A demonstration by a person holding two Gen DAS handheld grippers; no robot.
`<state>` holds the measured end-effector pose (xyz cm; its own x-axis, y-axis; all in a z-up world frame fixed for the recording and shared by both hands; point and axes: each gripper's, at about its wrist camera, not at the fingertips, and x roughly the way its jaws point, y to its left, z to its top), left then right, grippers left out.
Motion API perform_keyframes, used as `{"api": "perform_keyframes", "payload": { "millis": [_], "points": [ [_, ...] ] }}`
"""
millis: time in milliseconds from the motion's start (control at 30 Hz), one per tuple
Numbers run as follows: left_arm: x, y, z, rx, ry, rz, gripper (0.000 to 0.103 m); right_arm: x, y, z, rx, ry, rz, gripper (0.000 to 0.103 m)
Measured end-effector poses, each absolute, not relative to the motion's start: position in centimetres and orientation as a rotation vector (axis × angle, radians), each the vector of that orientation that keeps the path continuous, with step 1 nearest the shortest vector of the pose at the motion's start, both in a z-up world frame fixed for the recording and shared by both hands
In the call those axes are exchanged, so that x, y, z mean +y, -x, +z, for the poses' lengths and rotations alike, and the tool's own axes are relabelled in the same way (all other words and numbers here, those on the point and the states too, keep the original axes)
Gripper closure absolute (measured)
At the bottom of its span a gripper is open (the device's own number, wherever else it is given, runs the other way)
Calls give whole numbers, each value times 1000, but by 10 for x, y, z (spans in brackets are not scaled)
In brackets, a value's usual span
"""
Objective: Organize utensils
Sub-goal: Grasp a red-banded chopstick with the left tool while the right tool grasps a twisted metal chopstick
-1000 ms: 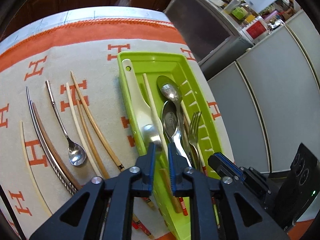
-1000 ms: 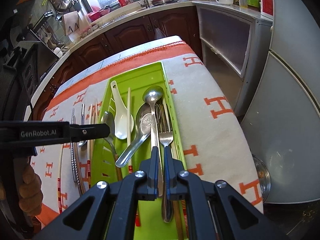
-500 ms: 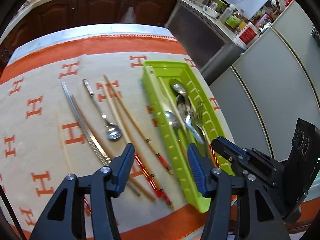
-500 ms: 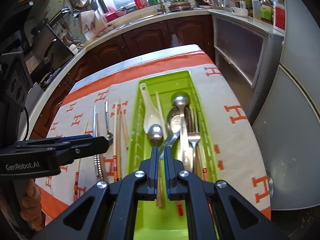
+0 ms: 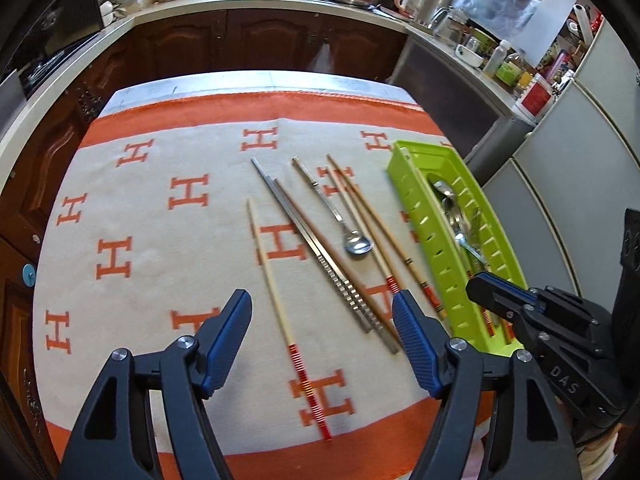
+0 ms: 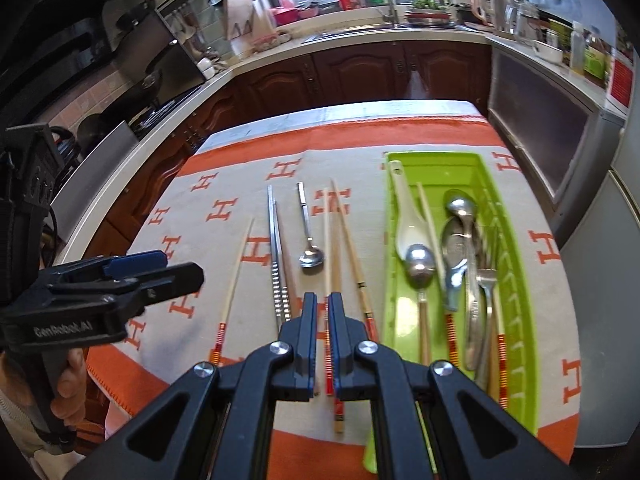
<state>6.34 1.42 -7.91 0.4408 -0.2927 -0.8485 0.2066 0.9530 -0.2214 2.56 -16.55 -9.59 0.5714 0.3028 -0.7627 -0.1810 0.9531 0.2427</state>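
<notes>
A green utensil tray lies on the right of the cloth and holds spoons, a fork, a white ladle spoon and chopsticks; it also shows in the left wrist view. Left of it on the cloth lie several chopsticks, metal tongs and a small metal spoon. My left gripper is open and empty above the near ends of the chopsticks. My right gripper is shut and empty above the loose chopsticks, just left of the tray.
An orange and cream cloth with H marks covers the table. Dark wood cabinets and a counter with a sink stand behind. Grey appliances stand to the right of the table edge.
My left gripper released a spoon into the tray, opened wide, and pulled back left over the loose utensils. My right gripper stayed shut and shifted left off the tray.
</notes>
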Motion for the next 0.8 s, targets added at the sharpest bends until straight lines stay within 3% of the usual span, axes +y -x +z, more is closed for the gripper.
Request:
{"api": "perform_keyframes", "payload": {
  "millis": [800],
  "points": [
    [30, -67, -156, 1169, 111, -167, 32, -113, -55, -145, 1066, -140, 363, 97]
  ]
}}
